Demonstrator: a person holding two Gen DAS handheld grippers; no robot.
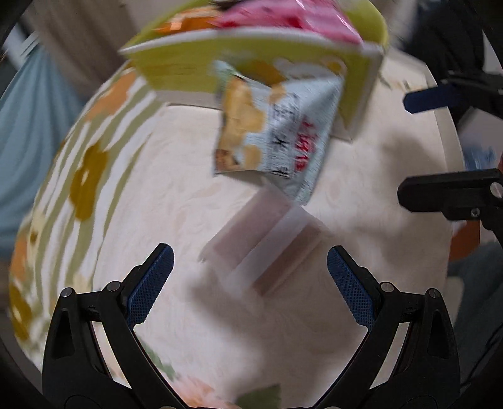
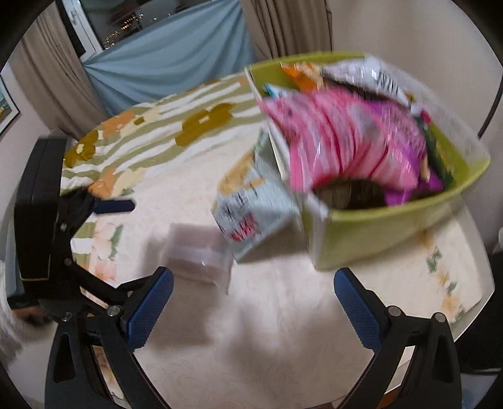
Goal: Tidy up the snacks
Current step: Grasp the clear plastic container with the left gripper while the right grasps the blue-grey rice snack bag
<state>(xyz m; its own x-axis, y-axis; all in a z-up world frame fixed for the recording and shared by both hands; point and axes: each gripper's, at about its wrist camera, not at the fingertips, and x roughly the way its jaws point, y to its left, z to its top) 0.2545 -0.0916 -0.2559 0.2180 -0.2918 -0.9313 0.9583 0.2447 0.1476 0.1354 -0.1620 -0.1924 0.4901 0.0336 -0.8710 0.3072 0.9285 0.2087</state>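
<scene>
A green box [image 1: 176, 67] [image 2: 393, 226] stands on the table and holds several snack bags, with a pink bag [image 2: 352, 141] [image 1: 283, 15] on top. A pale blue snack bag [image 1: 270, 126] [image 2: 251, 207] leans against the box's outer wall. A clear wrapped brown pack [image 1: 267, 242] [image 2: 198, 254] lies on the cloth in front of it. My left gripper [image 1: 250, 273] is open and empty just short of the pack. My right gripper [image 2: 253, 302] is open and empty, near the pack and the box. Both views are blurred.
A round table [image 2: 283, 346] carries a cream cloth with green, orange and brown flowers [image 1: 88, 182]. The right gripper shows at the right in the left wrist view [image 1: 446, 144]; the left gripper shows at the left in the right wrist view [image 2: 78, 220]. Curtains and blue fabric [image 2: 169, 56] hang behind.
</scene>
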